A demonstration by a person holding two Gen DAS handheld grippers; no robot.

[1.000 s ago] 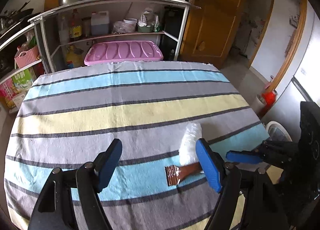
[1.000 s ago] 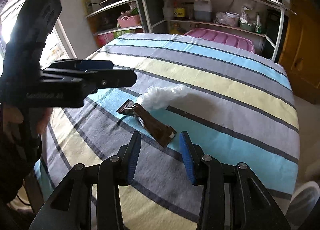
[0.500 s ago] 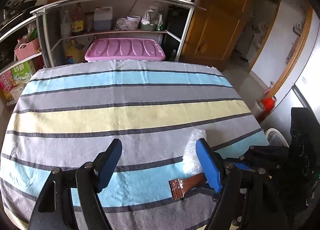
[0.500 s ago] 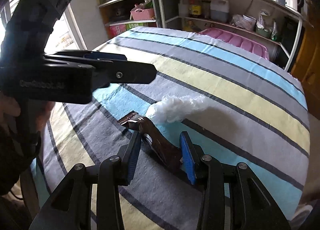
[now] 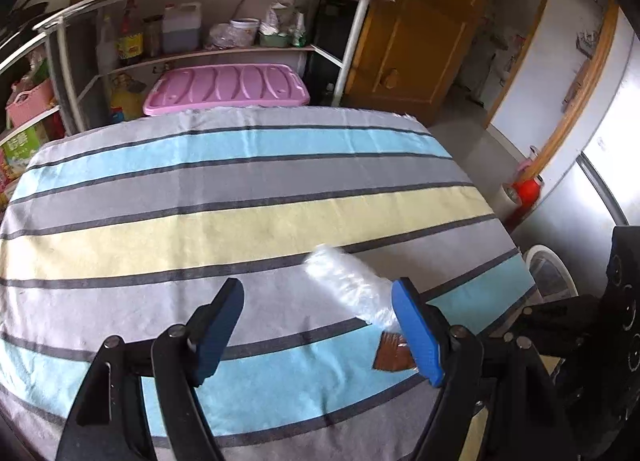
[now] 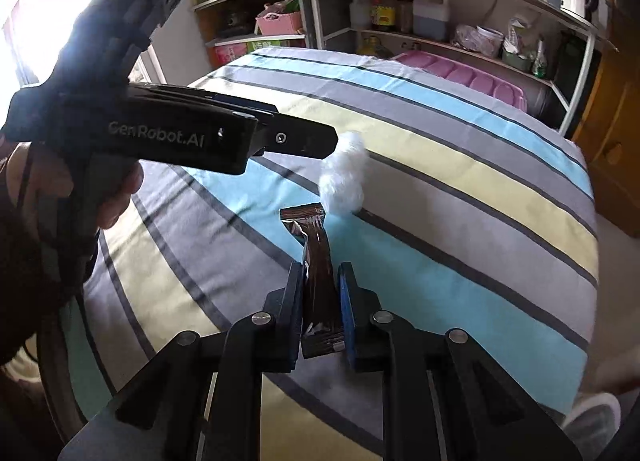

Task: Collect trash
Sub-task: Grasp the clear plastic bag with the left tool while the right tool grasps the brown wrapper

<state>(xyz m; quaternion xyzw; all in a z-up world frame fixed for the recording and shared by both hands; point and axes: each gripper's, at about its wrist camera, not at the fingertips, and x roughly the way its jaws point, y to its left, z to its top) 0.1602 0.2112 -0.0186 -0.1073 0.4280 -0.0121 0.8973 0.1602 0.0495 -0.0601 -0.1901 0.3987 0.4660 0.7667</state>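
Collection is only starting: the right tongs (image 6: 320,307) are closing on the brown snack wrapper (image 6: 318,273) on the striped worktop (image 5: 224,221), while the left tongs (image 5: 318,327), wide and empty, near the crumpled clear plastic bag (image 5: 348,285).

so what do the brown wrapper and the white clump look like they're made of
Brown wrapper: likely metallised plastic film, glossy, with sharp creases and crimped ends. White clump: probably thin crinkled clear or white plastic; in the left wrist view it looks translucent, though blur leaves tissue possible.
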